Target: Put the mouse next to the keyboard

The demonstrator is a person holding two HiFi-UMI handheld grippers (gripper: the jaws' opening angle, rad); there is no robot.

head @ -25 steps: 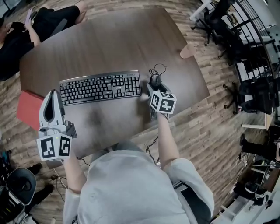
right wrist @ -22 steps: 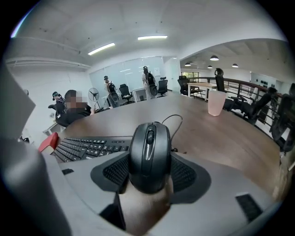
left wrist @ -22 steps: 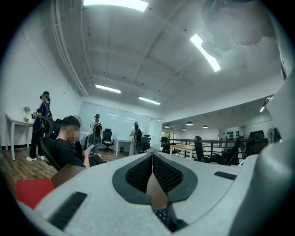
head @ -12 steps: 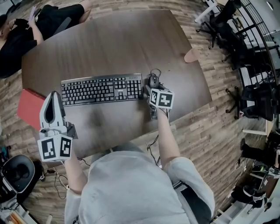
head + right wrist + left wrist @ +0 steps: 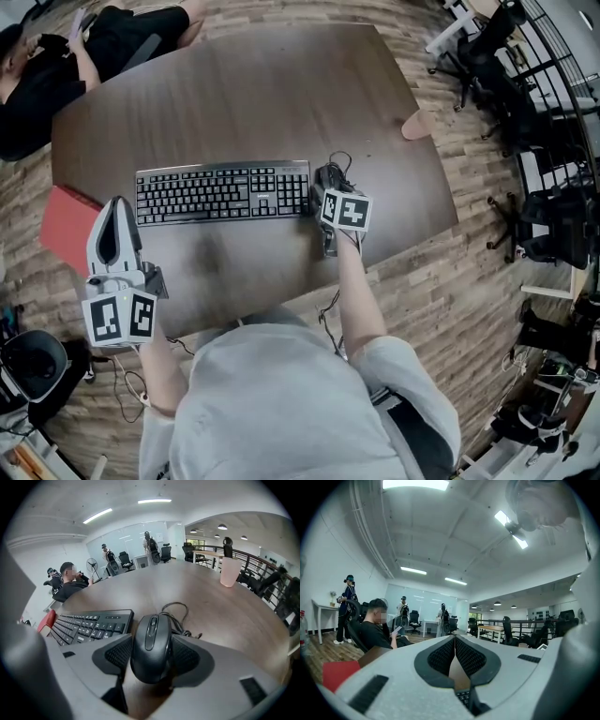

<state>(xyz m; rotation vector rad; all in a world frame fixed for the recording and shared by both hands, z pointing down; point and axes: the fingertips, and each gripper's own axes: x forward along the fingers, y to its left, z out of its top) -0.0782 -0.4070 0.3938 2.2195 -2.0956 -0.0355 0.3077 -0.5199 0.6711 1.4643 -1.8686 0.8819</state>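
A black wired mouse (image 5: pixel 151 645) sits between the jaws of my right gripper (image 5: pixel 152 656), which is shut on its sides. In the head view the mouse (image 5: pixel 329 177) lies on the brown table just right of the black keyboard (image 5: pixel 223 191), with its coiled cable (image 5: pixel 177 616) behind it. The keyboard (image 5: pixel 89 623) shows at the left of the right gripper view. My left gripper (image 5: pixel 114 225) hangs over the table's near left part, away from both. Its jaws meet at their tips (image 5: pixel 454 638) with nothing between them.
A red flat thing (image 5: pixel 67 225) lies at the table's left edge. A pink cup (image 5: pixel 229 571) stands at the far right rim. A seated person (image 5: pixel 56 66) is at the far left corner. Office chairs (image 5: pixel 497 84) stand to the right of the table.
My right gripper with the mouse has shifted slightly left, closer to the keyboard's right end. The left gripper has stayed where it was.
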